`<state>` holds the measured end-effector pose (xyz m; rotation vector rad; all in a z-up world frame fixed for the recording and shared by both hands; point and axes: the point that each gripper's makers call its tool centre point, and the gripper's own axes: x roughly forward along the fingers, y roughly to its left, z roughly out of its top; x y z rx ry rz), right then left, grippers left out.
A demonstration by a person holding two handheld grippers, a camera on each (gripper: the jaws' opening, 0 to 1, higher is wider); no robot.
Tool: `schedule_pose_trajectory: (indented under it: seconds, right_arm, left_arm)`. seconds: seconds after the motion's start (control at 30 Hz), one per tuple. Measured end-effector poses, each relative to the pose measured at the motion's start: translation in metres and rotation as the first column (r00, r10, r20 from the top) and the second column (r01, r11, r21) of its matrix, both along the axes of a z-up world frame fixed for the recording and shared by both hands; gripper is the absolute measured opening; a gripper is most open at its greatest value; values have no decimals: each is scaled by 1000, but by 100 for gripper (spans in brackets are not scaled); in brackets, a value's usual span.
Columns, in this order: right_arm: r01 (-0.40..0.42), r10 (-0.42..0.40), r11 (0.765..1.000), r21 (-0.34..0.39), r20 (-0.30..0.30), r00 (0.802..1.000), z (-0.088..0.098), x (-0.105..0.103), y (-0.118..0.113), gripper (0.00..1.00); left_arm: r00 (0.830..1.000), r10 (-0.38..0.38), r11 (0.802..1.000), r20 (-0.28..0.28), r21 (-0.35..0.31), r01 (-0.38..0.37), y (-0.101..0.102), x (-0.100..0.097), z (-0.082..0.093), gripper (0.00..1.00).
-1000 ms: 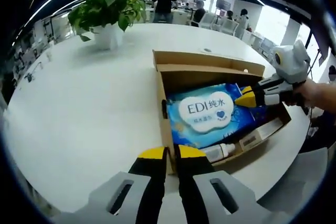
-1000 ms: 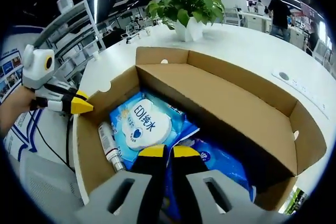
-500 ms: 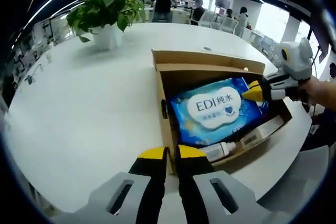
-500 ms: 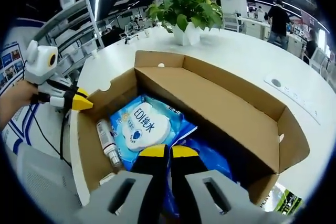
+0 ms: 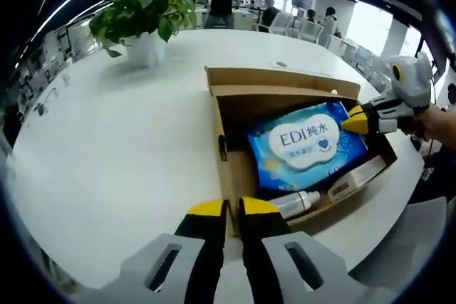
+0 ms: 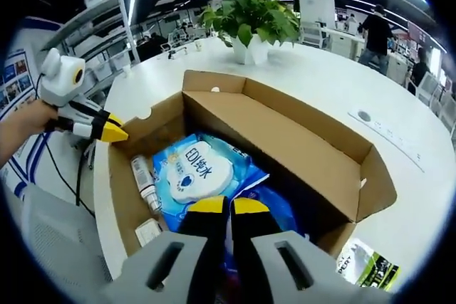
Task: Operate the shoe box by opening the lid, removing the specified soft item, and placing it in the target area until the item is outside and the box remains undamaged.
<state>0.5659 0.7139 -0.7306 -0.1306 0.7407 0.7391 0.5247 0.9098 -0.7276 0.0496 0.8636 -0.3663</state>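
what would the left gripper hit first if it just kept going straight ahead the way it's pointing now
Most likely the near wall of the open shoe box: the left gripper, jaws together, sits right at its near corner. If it passed above the wall, the small bottle and blue wipes pack lie beyond. Depth is unclear.

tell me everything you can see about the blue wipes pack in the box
The wipes pack is a soft, glossy blue plastic pouch with a white cloud-shaped label printed "EDI", Chinese characters and a small dark heart. It lies tilted inside the open cardboard shoe box, one end raised by the right tool, whose yellow-tipped jaws are shut on its edge. A small white bottle lies beside it along the box wall. In the right gripper view the pack lies partly over another blue packet.
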Motion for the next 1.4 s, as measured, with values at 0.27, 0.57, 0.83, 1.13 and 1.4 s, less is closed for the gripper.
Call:
schedule_pose_trajectory:
  seconds: [0.27, 0.57, 0.83, 1.13, 1.4]
  right_arm:
    - [26, -26, 1000, -11, -3, 1000, 2, -3, -22, 0]
    - [35, -35, 999, -25, -2, 999, 1, -5, -31, 0]
    - [46, -46, 999, -27, -2, 999, 1, -5, -36, 0]
    - [47, -47, 998, -35, 4, 999, 0, -3, -39, 0]
    - [51, -50, 998, -38, 8, 999, 1, -4, -40, 0]
  left_arm:
    - [1000, -6, 1000, -3, 15, 6, 0, 0, 2, 5]
    - [998, -30, 1000, 61, 11, 30, -8, 8, 22, 15]
    - [989, -117, 993, 86, 10, 116, -36, 17, 28, 20]
    - [972, -234, 972, 1, -18, 234, -70, 17, 9, 22]
    - [960, -272, 962, -59, -37, 270, -85, 20, -6, 23]
